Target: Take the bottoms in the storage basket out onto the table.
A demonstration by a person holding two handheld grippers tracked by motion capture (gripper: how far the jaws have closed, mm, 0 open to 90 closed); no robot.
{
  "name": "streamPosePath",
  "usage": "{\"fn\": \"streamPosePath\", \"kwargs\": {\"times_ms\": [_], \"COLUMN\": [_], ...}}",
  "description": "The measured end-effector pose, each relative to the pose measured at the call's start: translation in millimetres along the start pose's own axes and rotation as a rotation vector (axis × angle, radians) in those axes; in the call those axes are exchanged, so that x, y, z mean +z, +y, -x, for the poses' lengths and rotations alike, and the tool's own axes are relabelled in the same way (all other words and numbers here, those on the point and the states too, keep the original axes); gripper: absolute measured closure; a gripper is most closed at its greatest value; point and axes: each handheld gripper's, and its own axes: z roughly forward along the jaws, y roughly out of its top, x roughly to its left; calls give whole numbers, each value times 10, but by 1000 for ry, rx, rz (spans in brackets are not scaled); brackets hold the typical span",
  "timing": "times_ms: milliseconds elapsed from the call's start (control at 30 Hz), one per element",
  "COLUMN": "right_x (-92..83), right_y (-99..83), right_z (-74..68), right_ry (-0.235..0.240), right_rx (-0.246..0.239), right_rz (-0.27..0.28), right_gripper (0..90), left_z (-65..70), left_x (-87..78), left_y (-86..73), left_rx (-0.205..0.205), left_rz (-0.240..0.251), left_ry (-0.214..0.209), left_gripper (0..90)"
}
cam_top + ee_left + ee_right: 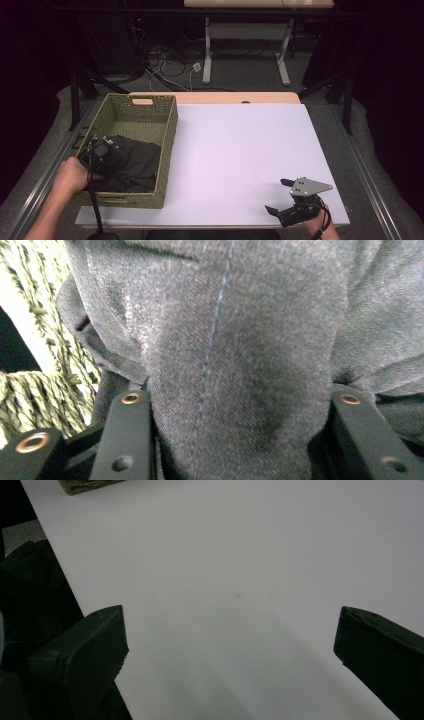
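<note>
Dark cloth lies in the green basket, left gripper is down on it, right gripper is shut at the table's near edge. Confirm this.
Not quite: the right gripper is open, its jaws wide apart in the right gripper view. The dark cloth, basket and left gripper are as stated.

The high view looks forward and down on my white rectangular table (240, 150) from above my side. My left gripper's camera sits pressed close against dark grey twill cloth (240, 350) inside the green woven basket (167, 145), both shared with the high view. My right gripper's camera skims low over the table toward that basket's corner (85, 485)
</note>
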Motion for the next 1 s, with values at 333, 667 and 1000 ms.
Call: {"fn": "streamPosePath", "kwargs": {"times_ms": [333, 667, 1000], "right_x": [3, 4, 5], "right_y": [0, -2, -1], "right_z": [4, 2, 1], "right_ry": [0, 3, 4], "right_rx": [-1, 0, -1], "right_rz": [-3, -2, -7], "right_gripper": [5, 5, 5], "left_z": [-151, -171, -220], "left_x": [-164, -130, 62], "left_y": [-71, 36, 100], "left_rx": [-2, -5, -42], "left_rz": [113, 88, 25], "left_ry": [-63, -74, -122], "left_gripper": [579, 412, 82]}}
